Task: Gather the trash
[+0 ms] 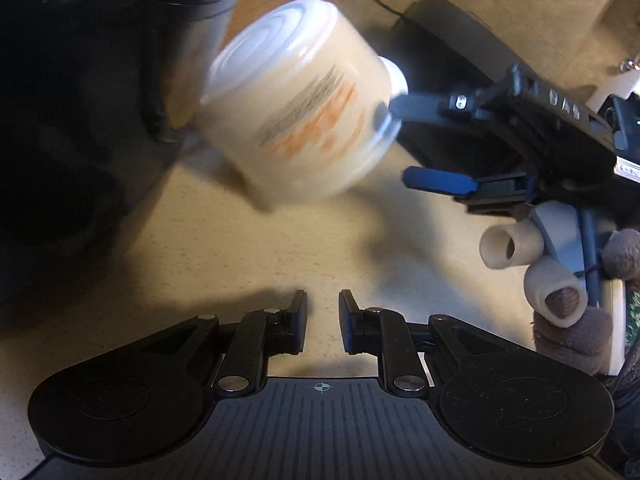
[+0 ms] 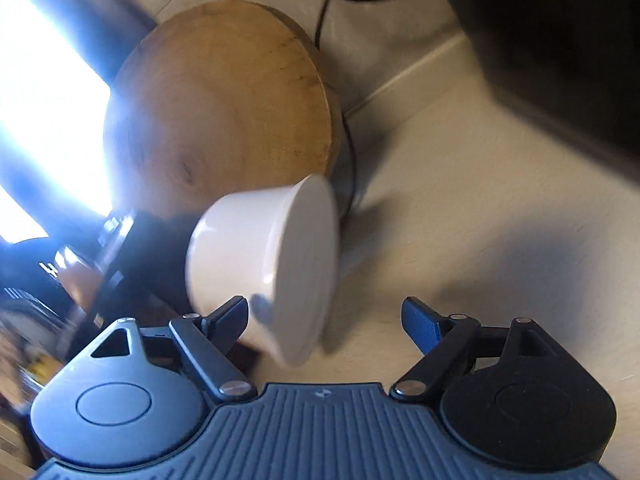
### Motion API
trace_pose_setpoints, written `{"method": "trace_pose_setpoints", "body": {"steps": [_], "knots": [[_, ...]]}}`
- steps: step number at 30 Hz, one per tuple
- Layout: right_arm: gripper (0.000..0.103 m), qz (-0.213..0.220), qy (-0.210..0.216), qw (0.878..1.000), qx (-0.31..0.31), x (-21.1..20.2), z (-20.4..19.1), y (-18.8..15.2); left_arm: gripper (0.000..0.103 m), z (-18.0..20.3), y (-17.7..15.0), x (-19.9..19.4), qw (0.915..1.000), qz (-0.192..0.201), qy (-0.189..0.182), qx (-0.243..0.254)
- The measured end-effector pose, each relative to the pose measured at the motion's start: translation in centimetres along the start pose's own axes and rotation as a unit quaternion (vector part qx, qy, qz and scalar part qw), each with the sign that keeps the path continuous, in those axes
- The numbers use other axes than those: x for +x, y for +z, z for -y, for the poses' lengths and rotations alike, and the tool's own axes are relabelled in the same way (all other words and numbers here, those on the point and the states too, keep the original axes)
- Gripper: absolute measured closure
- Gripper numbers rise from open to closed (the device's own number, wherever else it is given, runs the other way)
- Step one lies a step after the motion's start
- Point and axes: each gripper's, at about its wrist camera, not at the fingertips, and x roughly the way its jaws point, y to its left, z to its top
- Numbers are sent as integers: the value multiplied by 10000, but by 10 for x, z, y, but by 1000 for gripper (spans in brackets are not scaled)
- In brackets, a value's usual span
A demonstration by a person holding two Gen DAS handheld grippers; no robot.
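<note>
**Tub tilted at the bin's edge, right claw spread wide**

The white plastic tub (image 1: 296,100) is blurred and tilted on its side, its base toward the left wrist camera and its lidded end toward the right gripper (image 1: 400,144). The tub sits against the dark curved wall of a black bin (image 1: 80,120) that fills the left of that view. The right gripper's jaws stand released and well apart; the upper finger reaches the tub's lid rim and the blue-padded lower finger is clear below it. From the right wrist view, the tub (image 2: 264,264) lies just ahead of the right gripper (image 2: 324,320), nearer its left finger, with bare counter under the right finger.

The left gripper (image 1: 323,316) hovers low over the pale speckled counter (image 1: 240,248), its jaws nearly together with a narrow gap and nothing between them. Open counter runs from its tips up to the tub.

A round wooden board (image 2: 216,112) leans behind the tub, a dark cable (image 2: 324,4) trails past its top edge, and a dark box-like shape (image 2: 540,40) closes the upper right. A gloved hand (image 1: 572,320) holds the right gripper's handle.

The tub's label carries grey and orange print, too blurred to read.
</note>
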Motion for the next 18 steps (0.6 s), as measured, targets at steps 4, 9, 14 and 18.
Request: {"method": "trace_pose_setpoints", "body": {"steps": [4, 9, 14, 18], "knots": [[33, 45, 414, 9987, 289, 23, -3, 11, 83, 0, -4, -15, 10000, 87, 42, 15], [76, -129, 680, 9975, 112, 47, -29, 35, 83, 19, -19, -49, 9989, 203, -91, 410], [94, -25, 328, 9989, -340, 12, -58, 35, 83, 27, -46, -84, 9977, -17, -349, 574], [97, 103, -434, 9943, -973, -42, -69, 22, 83, 44, -78, -78, 9943, -436, 49, 971]]}}
